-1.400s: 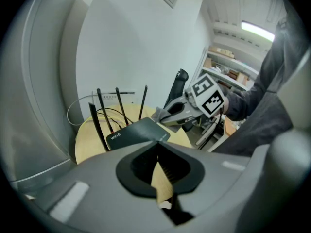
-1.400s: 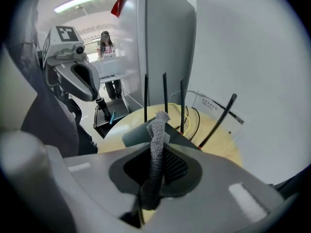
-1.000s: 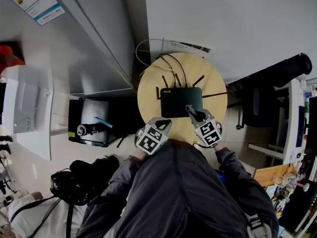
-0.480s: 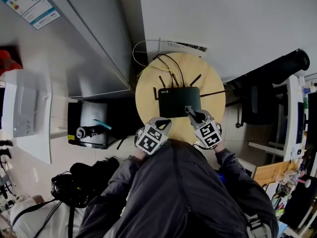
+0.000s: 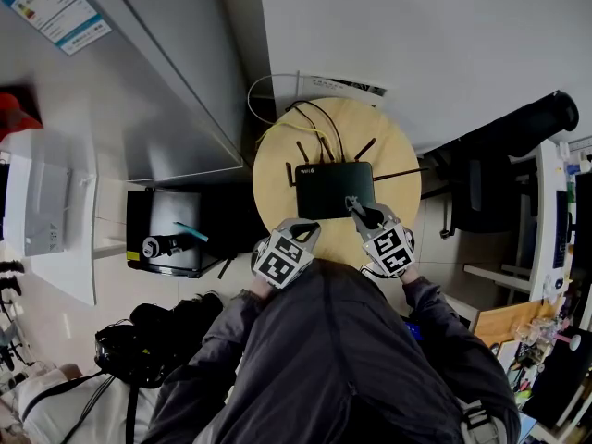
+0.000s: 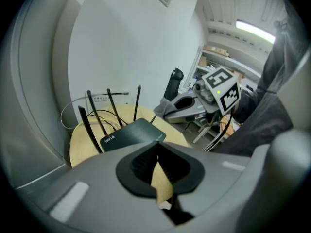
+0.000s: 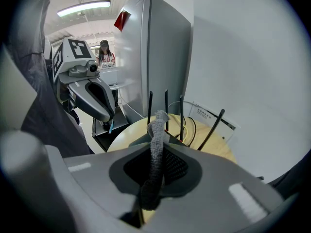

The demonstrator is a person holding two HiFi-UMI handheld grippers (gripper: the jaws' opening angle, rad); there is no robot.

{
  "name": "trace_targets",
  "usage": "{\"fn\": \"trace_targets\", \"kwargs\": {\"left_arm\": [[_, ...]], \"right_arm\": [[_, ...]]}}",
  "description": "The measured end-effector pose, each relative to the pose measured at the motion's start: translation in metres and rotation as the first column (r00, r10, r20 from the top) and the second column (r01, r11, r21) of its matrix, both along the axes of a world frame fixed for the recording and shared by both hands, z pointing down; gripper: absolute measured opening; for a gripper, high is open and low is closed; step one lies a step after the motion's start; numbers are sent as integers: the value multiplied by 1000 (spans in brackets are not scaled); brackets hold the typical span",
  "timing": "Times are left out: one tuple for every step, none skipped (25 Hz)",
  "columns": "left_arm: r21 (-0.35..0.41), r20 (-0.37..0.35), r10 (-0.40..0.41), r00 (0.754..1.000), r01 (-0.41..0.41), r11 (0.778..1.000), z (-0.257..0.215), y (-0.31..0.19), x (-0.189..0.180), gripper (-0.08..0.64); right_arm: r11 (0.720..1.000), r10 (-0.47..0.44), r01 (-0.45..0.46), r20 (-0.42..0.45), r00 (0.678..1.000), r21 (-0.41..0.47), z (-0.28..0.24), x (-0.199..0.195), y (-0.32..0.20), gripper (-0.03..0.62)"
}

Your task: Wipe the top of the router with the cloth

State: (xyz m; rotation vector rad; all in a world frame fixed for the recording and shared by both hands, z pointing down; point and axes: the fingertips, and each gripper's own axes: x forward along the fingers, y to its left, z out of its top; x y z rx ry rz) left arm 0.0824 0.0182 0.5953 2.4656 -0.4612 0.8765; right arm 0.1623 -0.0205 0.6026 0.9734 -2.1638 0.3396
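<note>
A black router (image 5: 335, 190) with several upright antennas lies in the middle of a round wooden table (image 5: 277, 169). My right gripper (image 5: 354, 205) is at the router's near right corner, shut on a grey knitted cloth (image 7: 154, 152) that sticks out past its fingertips. In the left gripper view that cloth (image 6: 166, 106) hangs just off the router's (image 6: 133, 134) right edge. My left gripper (image 5: 310, 230) sits at the table's near edge, short of the router, jaws shut with nothing between them. In the right gripper view only the antennas (image 7: 165, 108) show above the jaws.
Yellow and black cables (image 5: 314, 123) loop behind the router. A tall grey cabinet (image 5: 166, 72) stands left of the table, a black box (image 5: 166, 229) and black bag (image 5: 139, 340) on the floor. A dark chair (image 5: 499, 155) is at the right. A person (image 7: 104, 52) stands far off.
The head camera shifted slightly a second ago. Both grippers and the router keep the same places relative to one another.
</note>
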Motion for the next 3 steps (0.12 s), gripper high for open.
{"fn": "trace_targets", "kwargs": {"left_arm": [[0, 0, -1, 1000, 1, 1000, 0, 0, 0, 0], [0, 0, -1, 1000, 1, 1000, 0, 1, 0, 0], [1, 1, -2, 1000, 2, 1000, 0, 1, 0, 0]], "right_arm": [[1000, -1, 1, 0, 1000, 1, 0, 0, 0, 29], [1000, -2, 2, 1, 1000, 2, -1, 0, 0, 29], [1000, -2, 2, 1, 1000, 3, -1, 0, 1, 28]]}}
